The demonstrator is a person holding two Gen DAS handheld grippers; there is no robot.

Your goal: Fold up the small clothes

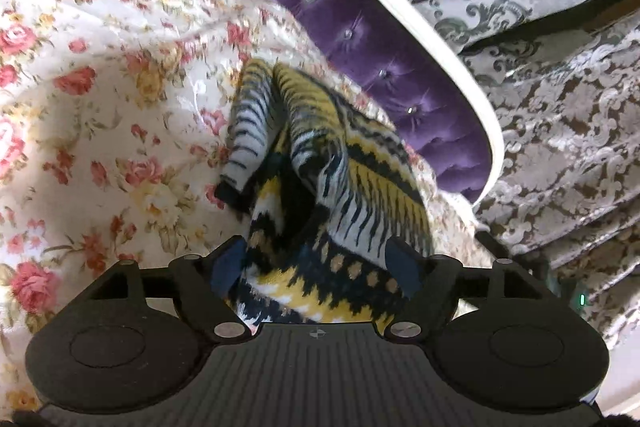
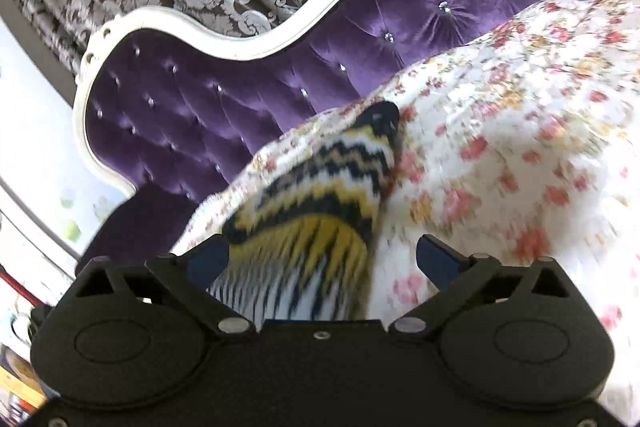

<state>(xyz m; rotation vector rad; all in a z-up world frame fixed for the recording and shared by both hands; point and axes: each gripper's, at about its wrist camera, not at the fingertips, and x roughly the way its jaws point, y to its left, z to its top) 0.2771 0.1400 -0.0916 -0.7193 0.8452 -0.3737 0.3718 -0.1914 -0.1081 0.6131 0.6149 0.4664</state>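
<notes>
A bed with a tufted purple headboard (image 2: 224, 115) edged in white, covered by a cream bedspread (image 1: 100, 131) printed with pink and yellow roses. On the bedspread lies a bunched knit garment (image 1: 320, 195), patterned in yellow, black and white zigzags and stripes.

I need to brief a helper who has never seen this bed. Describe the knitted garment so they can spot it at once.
Start at the purple tufted velvet headboard with its white frame, then come down onto the cream bedspread printed with pink roses. Bunched on that spread lies the small knitted garment, rumpled. Its yellow, black and white zigzag bands and stripes set it apart from the flowers around it.
</notes>
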